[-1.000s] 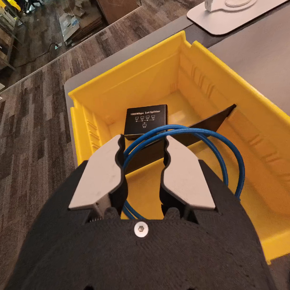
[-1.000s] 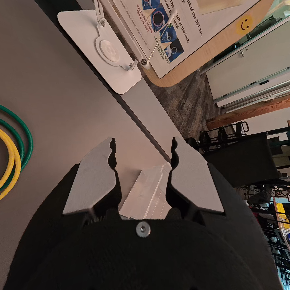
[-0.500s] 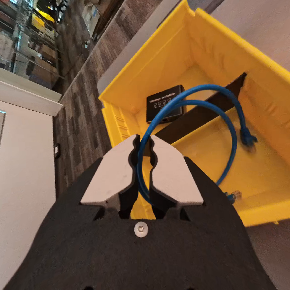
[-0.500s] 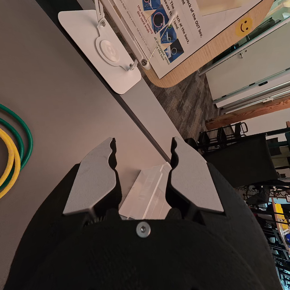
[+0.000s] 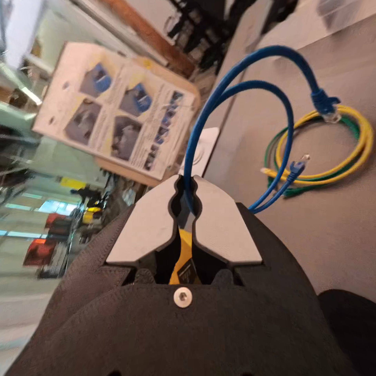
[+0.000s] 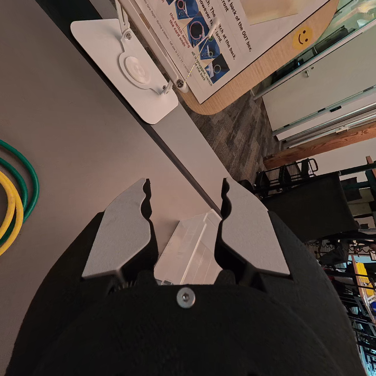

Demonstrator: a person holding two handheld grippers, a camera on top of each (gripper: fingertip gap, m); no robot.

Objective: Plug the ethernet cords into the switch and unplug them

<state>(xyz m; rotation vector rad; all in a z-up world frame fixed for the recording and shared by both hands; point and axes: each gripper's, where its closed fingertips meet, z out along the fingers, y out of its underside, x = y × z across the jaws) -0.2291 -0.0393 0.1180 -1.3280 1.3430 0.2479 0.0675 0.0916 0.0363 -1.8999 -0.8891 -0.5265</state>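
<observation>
Grey table point(image 6: 85, 142) underfoot of everything, dark strip along its far edge. Beyond it, mottled grey-brown carpet floor point(image 6: 240, 132). White flat stand base point(image 6: 105, 67) at the table edge, a printed instruction board point(image 6: 234, 40) on pale wood behind. Pale wall panels point(image 6: 325, 97) above a wooden beam point(image 6: 325, 142); black racks point(image 6: 305, 195), perhaps shelving, to the right. Warm, dim light.

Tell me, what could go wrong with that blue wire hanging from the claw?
1. The left claw pinches the blue wire only in the middle, so it might slip out.
2. Its two loose plugs dangle over the yellow wire and green wire on the table, and could snag there.
3. The right claw is open and empty, so nothing steadies the plugs.
</observation>
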